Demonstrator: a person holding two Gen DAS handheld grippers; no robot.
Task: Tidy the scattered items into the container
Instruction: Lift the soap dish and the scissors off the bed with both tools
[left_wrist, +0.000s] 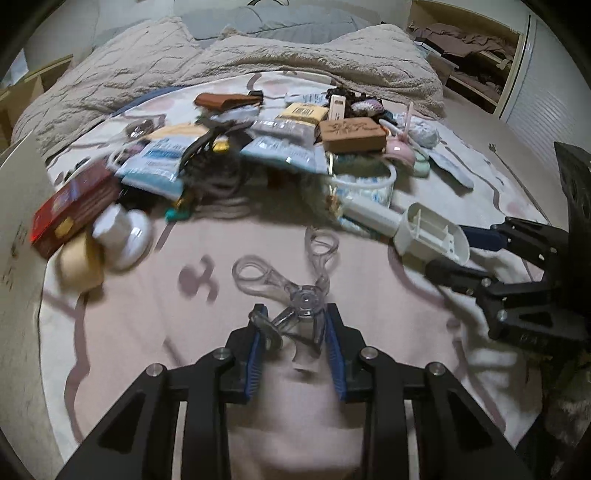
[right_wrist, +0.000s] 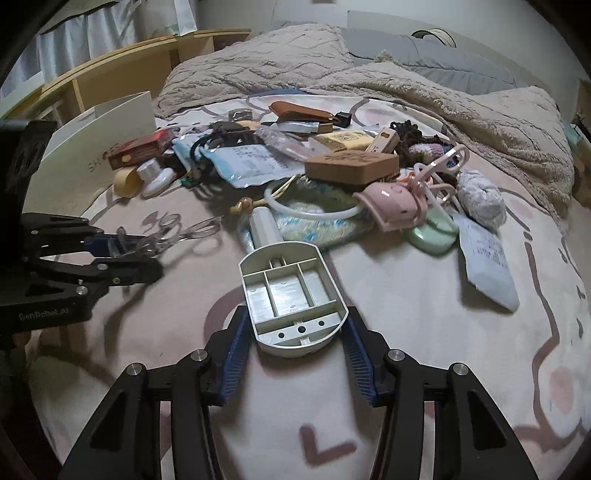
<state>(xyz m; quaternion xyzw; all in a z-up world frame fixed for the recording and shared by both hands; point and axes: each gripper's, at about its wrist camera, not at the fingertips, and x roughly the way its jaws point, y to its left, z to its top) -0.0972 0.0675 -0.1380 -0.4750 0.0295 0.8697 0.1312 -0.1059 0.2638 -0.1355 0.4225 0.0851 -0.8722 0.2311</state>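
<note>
My left gripper (left_wrist: 295, 325) is shut on the blade end of clear plastic scissors (left_wrist: 291, 277), held just above the pink bedspread; it also shows in the right wrist view (right_wrist: 129, 254). My right gripper (right_wrist: 295, 325) is shut on the ribbed head of a white plastic handled tool (right_wrist: 291, 291), whose handle points at the pile. In the left wrist view this tool (left_wrist: 424, 232) and the right gripper (left_wrist: 465, 251) are at right. A white box (right_wrist: 99, 129), the container, stands at the far left.
A pile of scattered items crosses the bed: a red box (left_wrist: 70, 210), blue packets (left_wrist: 155, 162), a brown case (left_wrist: 351, 136), a pink clip (right_wrist: 391, 203), a white ring (right_wrist: 314, 199). A rumpled beige blanket (right_wrist: 406, 81) lies behind.
</note>
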